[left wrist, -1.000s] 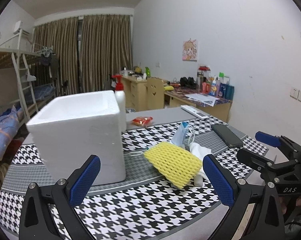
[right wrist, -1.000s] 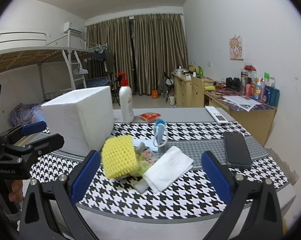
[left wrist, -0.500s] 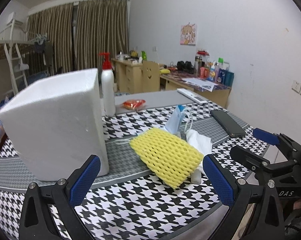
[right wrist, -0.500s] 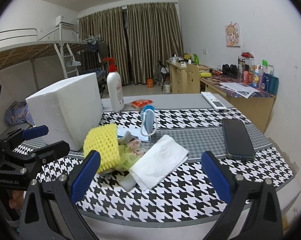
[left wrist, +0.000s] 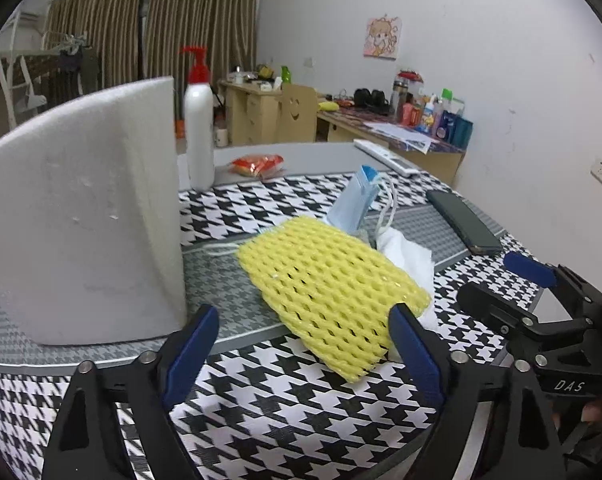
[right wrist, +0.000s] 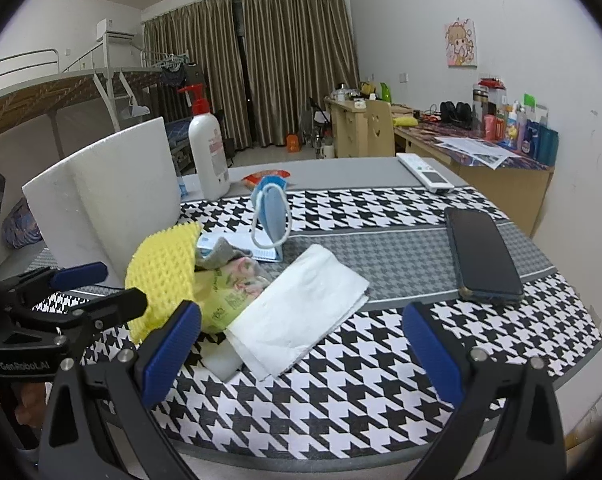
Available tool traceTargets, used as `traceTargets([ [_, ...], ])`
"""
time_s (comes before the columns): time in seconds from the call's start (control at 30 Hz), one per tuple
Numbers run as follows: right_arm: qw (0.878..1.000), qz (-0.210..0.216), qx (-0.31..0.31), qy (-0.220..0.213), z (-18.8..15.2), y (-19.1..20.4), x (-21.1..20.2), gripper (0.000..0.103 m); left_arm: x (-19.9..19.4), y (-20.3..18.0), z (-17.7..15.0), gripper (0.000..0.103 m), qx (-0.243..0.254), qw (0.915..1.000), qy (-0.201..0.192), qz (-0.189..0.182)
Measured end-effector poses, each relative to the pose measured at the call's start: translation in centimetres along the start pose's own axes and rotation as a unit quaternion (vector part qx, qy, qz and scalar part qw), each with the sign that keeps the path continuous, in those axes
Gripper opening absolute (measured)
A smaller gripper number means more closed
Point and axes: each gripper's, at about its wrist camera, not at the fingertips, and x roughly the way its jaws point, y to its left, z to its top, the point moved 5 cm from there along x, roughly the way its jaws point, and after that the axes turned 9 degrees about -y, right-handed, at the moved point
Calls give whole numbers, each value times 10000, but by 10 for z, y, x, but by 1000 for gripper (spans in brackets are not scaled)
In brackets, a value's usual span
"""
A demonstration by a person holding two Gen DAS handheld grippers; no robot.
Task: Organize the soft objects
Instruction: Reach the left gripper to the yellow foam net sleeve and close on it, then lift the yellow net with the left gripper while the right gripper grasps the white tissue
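A yellow foam net (left wrist: 333, 292) lies on a pile of soft things on the houndstooth table; it also shows in the right wrist view (right wrist: 161, 268). The pile holds a white tissue (right wrist: 301, 308), a blue face mask (right wrist: 271, 216), a floral cloth (right wrist: 241, 276) and a greenish plastic bag (right wrist: 217, 304). A white foam box (left wrist: 81, 224) stands left of the pile. My left gripper (left wrist: 305, 356) is open, its fingers just short of the net's near end. My right gripper (right wrist: 301, 352) is open and empty in front of the tissue.
A black phone (right wrist: 481, 256) lies on the right of the table. A white pump bottle (right wrist: 207, 156) with a red top and a red snack packet (left wrist: 257, 164) sit behind the box. A white remote (right wrist: 425, 172) lies at the far right. The table edge is close below both grippers.
Both grippers have moved forward and lower toward the pile. The left one now sits close to the yellow net. Nothing on the table has moved.
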Motion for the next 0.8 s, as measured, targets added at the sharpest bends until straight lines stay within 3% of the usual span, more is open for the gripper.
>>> traceTargets([
  [0.27, 9999, 3, 44, 90, -3, -5, 9, 102, 18, 2, -3, 73, -156, 9996, 247, -49],
  [0.63, 9997, 16, 33, 260, -5, -4, 21, 102, 9, 2, 5, 28, -12, 9999, -63, -86],
  [0.8, 9991, 3, 33, 424, -7, -2, 29, 102, -1, 4, 12, 17, 42, 9997, -235, -105],
])
